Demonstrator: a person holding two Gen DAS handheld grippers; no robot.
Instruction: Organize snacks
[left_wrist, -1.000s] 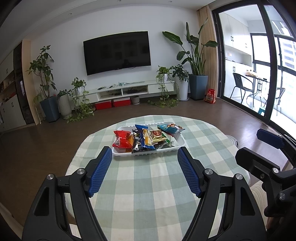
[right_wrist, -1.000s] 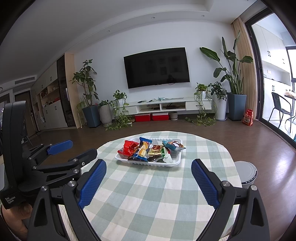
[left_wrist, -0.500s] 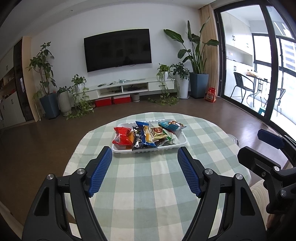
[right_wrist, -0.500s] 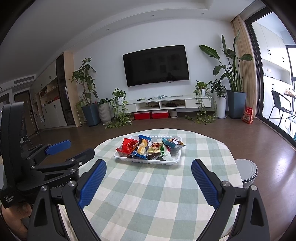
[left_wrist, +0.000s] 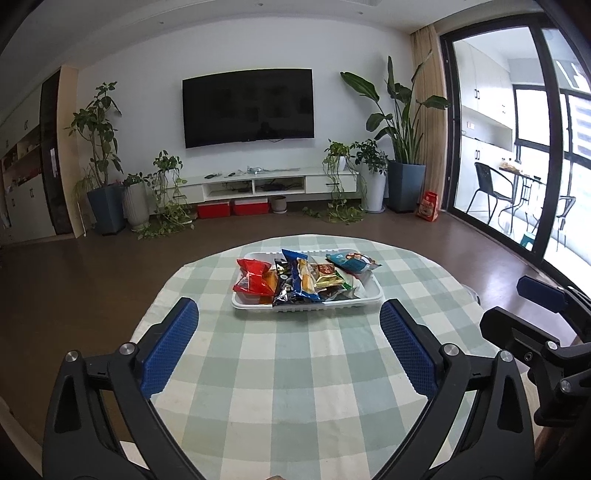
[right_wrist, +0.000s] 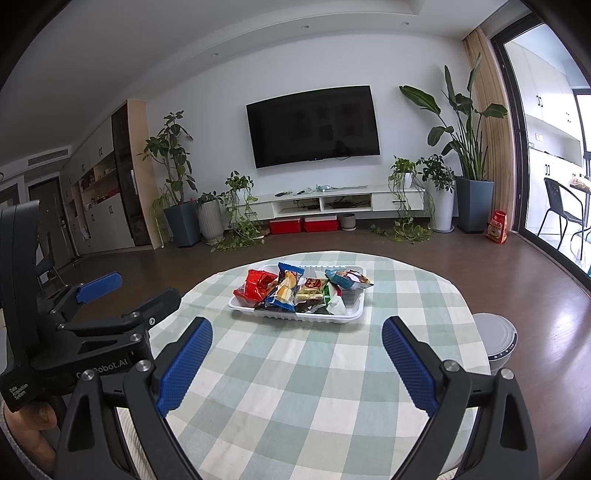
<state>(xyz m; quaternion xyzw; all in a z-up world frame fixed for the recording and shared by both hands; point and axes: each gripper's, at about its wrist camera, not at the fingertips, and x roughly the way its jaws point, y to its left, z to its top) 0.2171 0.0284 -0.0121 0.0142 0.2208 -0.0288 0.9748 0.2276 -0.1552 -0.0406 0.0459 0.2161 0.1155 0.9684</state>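
We've got both grippers hovering over the checked tablecloth (left_wrist: 295, 369), nothing in either. Our left gripper (left_wrist: 288, 347) is opening its jaws wide, and our right gripper (right_wrist: 297, 363) is spread wide too. The snack packets (left_wrist: 299, 282) sit piled in a white tray (left_wrist: 306, 307) further out on the table, well clear of both.

Legible text, right wrist view: left claw (right_wrist: 99, 286), body casing, small white label in three lines reading "Data Acquisition System"; same casing, faint embossed lettering ending "obot.AI", leading characters unclear. Snack wrappers (right_wrist: 295, 290) in white tray (right_wrist: 354, 315): printing present, too small to read. Left wrist view: nothing legible.
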